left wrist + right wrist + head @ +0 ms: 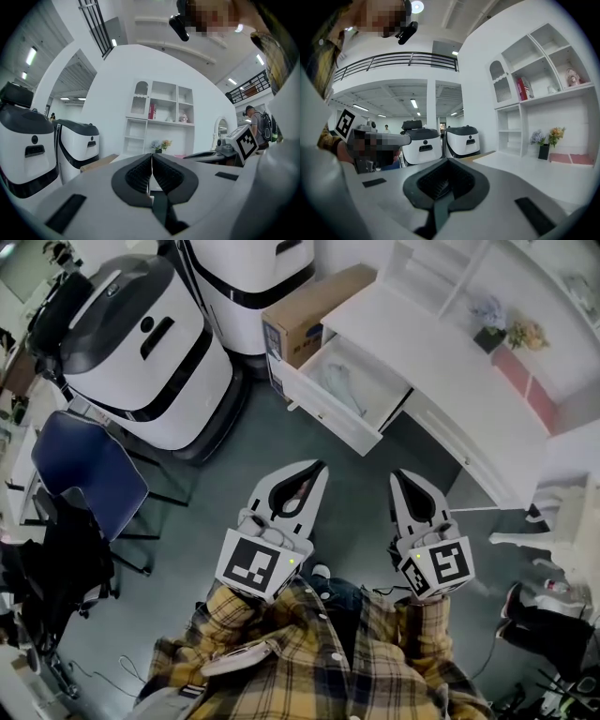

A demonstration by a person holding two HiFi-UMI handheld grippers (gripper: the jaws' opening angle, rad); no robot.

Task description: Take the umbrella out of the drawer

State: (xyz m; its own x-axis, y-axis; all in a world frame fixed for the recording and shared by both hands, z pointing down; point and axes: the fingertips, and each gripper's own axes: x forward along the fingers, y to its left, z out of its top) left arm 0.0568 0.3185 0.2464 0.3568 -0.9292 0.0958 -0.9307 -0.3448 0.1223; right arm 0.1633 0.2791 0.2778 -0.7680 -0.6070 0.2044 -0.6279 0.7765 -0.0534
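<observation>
In the head view the white drawer stands pulled out of the white desk. A pale folded umbrella lies inside it. My left gripper is shut and holds nothing, its tips a short way in front of the drawer's front panel. My right gripper is shut and empty too, below the drawer's right corner. Both are over the grey floor and touch nothing. The left gripper view shows the left gripper with pads pressed together. The right gripper in its own view is shut as well. Neither gripper view shows the drawer.
Two large white-and-black machines stand left of the desk, with a cardboard box beside the drawer. A blue chair is at the left. A shelf unit with flowers rises behind the desk. A white chair stands at the right.
</observation>
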